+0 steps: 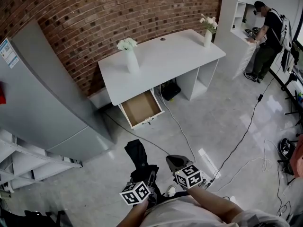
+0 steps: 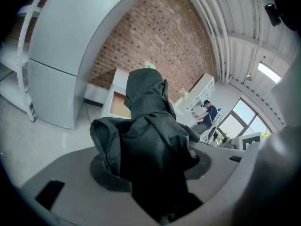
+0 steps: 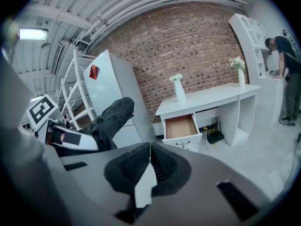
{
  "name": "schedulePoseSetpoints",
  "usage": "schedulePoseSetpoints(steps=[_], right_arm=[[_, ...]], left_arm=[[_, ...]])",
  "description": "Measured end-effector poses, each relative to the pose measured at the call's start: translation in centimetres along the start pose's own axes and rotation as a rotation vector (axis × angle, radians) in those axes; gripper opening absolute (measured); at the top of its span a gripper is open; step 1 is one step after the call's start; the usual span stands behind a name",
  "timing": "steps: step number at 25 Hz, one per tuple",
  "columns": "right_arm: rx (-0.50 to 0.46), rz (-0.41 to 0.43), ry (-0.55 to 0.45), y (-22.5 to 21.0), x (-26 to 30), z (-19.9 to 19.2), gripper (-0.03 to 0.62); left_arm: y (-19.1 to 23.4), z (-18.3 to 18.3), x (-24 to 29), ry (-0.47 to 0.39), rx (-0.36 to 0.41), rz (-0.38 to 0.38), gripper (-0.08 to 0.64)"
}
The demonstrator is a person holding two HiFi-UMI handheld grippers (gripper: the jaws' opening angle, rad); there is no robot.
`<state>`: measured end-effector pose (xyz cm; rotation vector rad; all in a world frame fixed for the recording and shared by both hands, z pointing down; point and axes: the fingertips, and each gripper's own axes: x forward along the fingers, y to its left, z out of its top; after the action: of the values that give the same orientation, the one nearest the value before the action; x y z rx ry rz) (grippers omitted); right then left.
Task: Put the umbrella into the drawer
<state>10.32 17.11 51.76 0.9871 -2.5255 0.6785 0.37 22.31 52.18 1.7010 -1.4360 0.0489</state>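
Note:
A folded black umbrella (image 1: 137, 156) sticks out forward from my left gripper (image 1: 144, 173), whose jaws are shut on its bunched fabric (image 2: 150, 135). It fills the middle of the left gripper view and shows at the left of the right gripper view (image 3: 112, 118). My right gripper (image 1: 174, 162) sits just right of it, jaws shut (image 3: 149, 149) with nothing between them. Ahead across the floor, the drawer (image 1: 141, 109) of the white desk (image 1: 161, 60) is pulled out, and its brown inside (image 3: 180, 126) holds nothing.
A grey fridge (image 1: 42, 103) stands left of the desk, with white shelving (image 1: 28, 164) nearer me. Two vases with flowers (image 1: 130, 58) stand on the desktop. Cables (image 1: 246, 131) run over the floor at the right. A person (image 1: 267, 37) stands far right by a shelf.

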Motion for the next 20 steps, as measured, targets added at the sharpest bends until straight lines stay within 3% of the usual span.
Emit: schedulePoseSetpoints(steps=[11, 20], right_arm=[[-0.030, 0.006, 0.079, 1.1, 8.5, 3.0, 0.017], [-0.031, -0.064, 0.103, 0.4, 14.2, 6.8, 0.017]], left_arm=[[4.0, 6.9, 4.8, 0.048, -0.033, -0.065, 0.261], [6.2, 12.6, 8.2, 0.088, -0.008, -0.158, 0.261]])
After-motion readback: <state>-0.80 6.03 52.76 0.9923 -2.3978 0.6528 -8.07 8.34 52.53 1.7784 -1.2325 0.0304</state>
